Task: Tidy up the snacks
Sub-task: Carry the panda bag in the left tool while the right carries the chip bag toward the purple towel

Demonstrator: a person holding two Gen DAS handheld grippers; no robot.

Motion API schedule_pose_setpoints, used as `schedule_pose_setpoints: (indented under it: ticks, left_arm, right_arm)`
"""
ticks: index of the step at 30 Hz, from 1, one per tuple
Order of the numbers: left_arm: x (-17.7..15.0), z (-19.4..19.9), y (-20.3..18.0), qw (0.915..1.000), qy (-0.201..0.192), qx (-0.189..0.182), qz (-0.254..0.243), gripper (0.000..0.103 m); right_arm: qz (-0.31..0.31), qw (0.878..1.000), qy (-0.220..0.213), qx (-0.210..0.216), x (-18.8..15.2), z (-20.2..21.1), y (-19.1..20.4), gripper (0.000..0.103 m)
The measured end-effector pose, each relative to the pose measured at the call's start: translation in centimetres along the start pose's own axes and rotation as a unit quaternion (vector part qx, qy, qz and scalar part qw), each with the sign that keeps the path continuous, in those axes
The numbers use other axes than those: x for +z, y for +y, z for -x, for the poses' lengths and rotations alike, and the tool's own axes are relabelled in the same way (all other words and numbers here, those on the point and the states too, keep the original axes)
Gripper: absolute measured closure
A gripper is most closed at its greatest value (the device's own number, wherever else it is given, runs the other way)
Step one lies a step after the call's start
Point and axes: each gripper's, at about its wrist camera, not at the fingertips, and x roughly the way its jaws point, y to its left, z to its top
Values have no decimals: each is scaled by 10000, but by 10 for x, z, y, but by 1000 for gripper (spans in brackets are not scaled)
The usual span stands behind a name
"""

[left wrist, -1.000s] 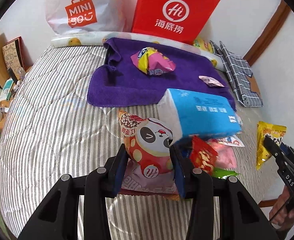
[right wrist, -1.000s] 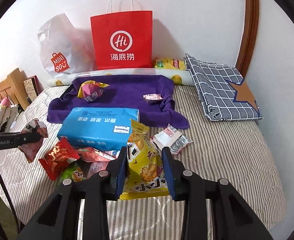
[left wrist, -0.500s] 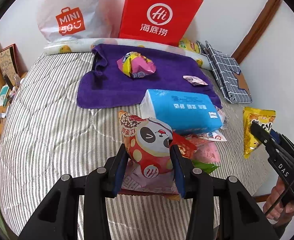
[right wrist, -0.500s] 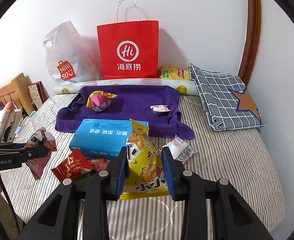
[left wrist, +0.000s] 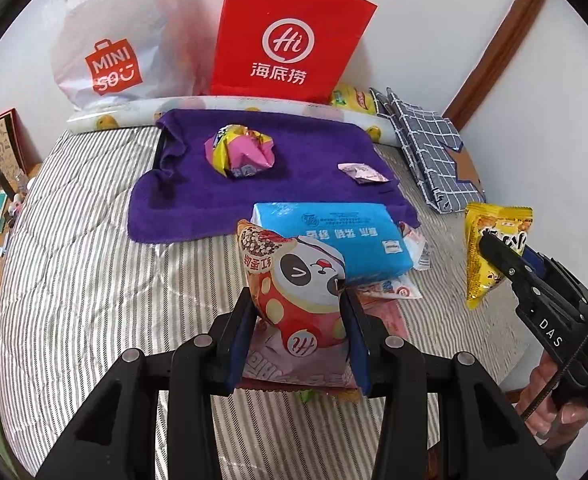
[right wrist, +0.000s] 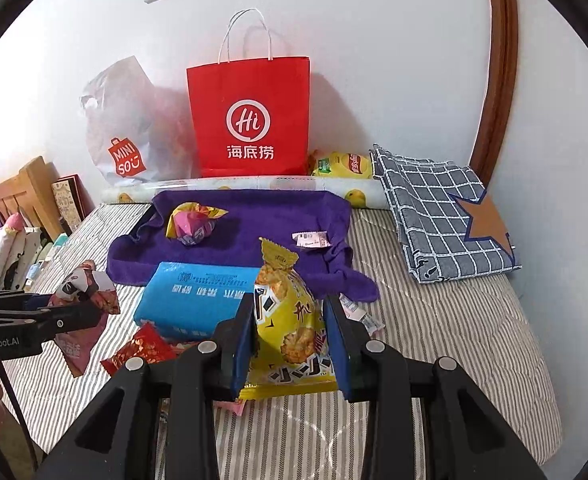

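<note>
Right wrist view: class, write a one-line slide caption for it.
Right gripper holds a yellow snack bag above the striped bed, facing a red paper bag.

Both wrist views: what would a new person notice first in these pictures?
Most striking is the red paper bag standing against the wall behind the purple towel. Next, each gripper holds a snack above the striped bed: the left gripper pinches a panda snack packet, and the right gripper a yellow cracker packet.
</note>
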Motion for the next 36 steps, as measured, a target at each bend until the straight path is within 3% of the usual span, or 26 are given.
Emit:
schedule_pose_setpoints:
  ticks: [36]
  left_arm:
    - [69,-31,-1,10000,44,-53,-60,61]
  right_arm:
    - [-30,9999,-96,-54,56,-46,-15,71]
